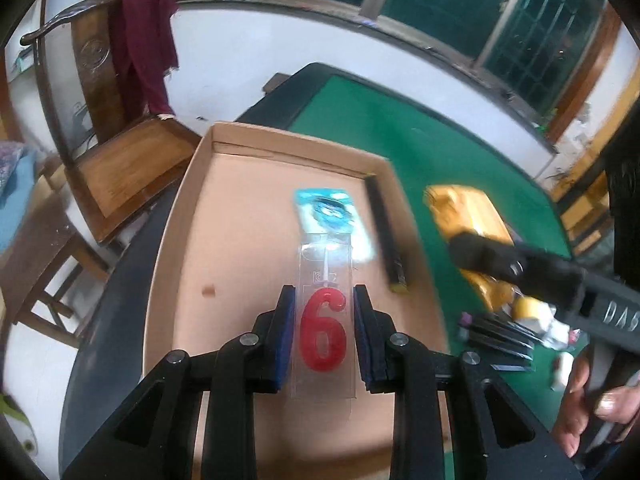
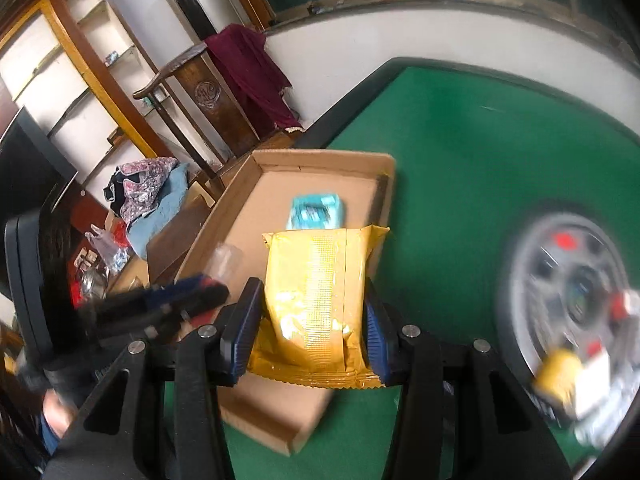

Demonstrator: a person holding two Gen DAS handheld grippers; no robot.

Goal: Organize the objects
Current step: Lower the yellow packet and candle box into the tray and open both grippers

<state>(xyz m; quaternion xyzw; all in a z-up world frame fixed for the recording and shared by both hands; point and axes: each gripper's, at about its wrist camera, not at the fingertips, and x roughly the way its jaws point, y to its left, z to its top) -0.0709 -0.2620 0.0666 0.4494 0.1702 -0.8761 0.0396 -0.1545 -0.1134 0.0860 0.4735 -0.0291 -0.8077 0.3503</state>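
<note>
My left gripper [image 1: 323, 294] is shut on a clear pack holding a red number-6 candle [image 1: 323, 332], above the floor of a shallow cardboard box [image 1: 224, 248]. In the box lie a teal packet [image 1: 334, 216] and a long black bar [image 1: 386, 236] along its right wall. My right gripper [image 2: 314, 284] is shut on a yellow foil packet [image 2: 316, 284], hanging over the box's near right edge [image 2: 384, 200]. The teal packet [image 2: 316, 212] shows beyond it. In the left wrist view the right gripper [image 1: 476, 248] carries the yellow packet [image 1: 468, 212] beside the box.
The box sits on a green felt table [image 1: 420, 128] with a dark rim. At the right lie loose items: black strips [image 1: 500, 336], a yellow ball [image 1: 528, 308] and a round silver panel [image 2: 568, 288]. A wooden chair with a maroon cloth [image 1: 148, 40] stands beyond the box.
</note>
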